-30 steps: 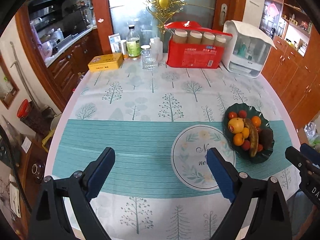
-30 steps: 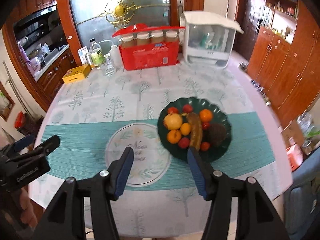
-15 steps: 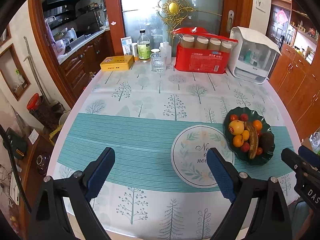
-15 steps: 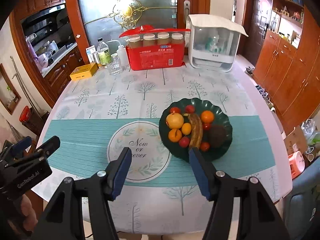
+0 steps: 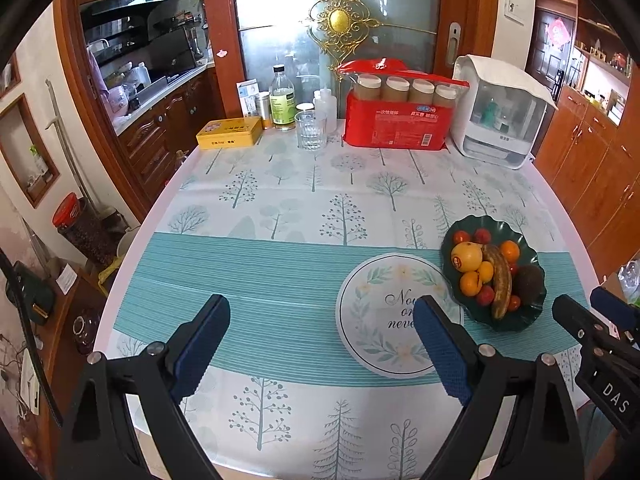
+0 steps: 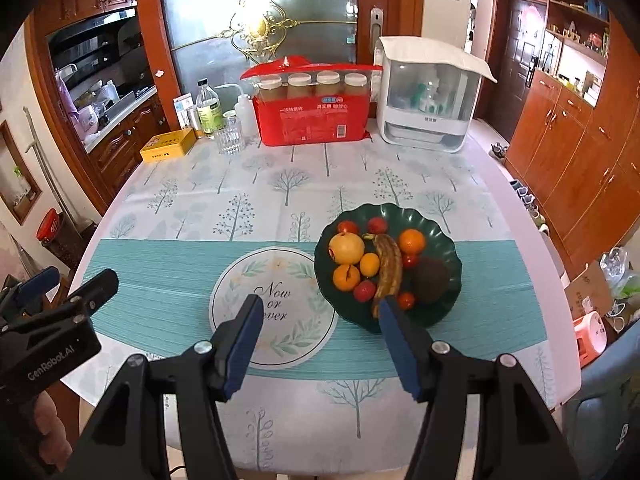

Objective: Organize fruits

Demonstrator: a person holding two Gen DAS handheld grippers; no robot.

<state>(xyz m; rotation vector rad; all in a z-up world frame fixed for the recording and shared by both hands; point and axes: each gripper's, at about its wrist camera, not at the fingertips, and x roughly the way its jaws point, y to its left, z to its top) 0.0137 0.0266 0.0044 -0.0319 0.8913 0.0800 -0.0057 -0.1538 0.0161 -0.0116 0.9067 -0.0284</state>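
A dark green scalloped fruit plate [image 6: 442, 222] sits on the right half of the round table [image 5: 168, 200], straddling the upper edge of the teal band of the tablecloth [image 5: 256, 272]. It holds a large yellow-orange fruit with a sticker [image 6: 346, 247], a browned banana [image 6: 389, 268] running front to back through the middle, 3 smaller oranges, several small red fruits, and a dark brown avocado-like fruit [image 6: 431, 279] on its right side. Just left of the plate, and touching its rim in both views, lies a round white placemat [image 6: 276, 308] printed with leaves and lettering; nothing lies on it.

Along the far edge stand a yellow tin [image 5: 229, 133], a glass bottle [image 5: 282, 98], a drinking glass [image 5: 311, 129], a red pack of 4 lidded cups [image 5: 396, 120] and a white lidded appliance [image 5: 502, 116].

The left gripper [image 5: 320, 332] hovers over the bare teal band at the near left, jaws wide apart with nothing between them. The right gripper [image 6: 318, 318] hangs above the gap between placemat and plate, jaws parted and empty, its right fingertip [image 6: 386, 308] overlapping the plate's near rim in view. The table's left half and middle are free of objects; the near edge curves just below both grippers.
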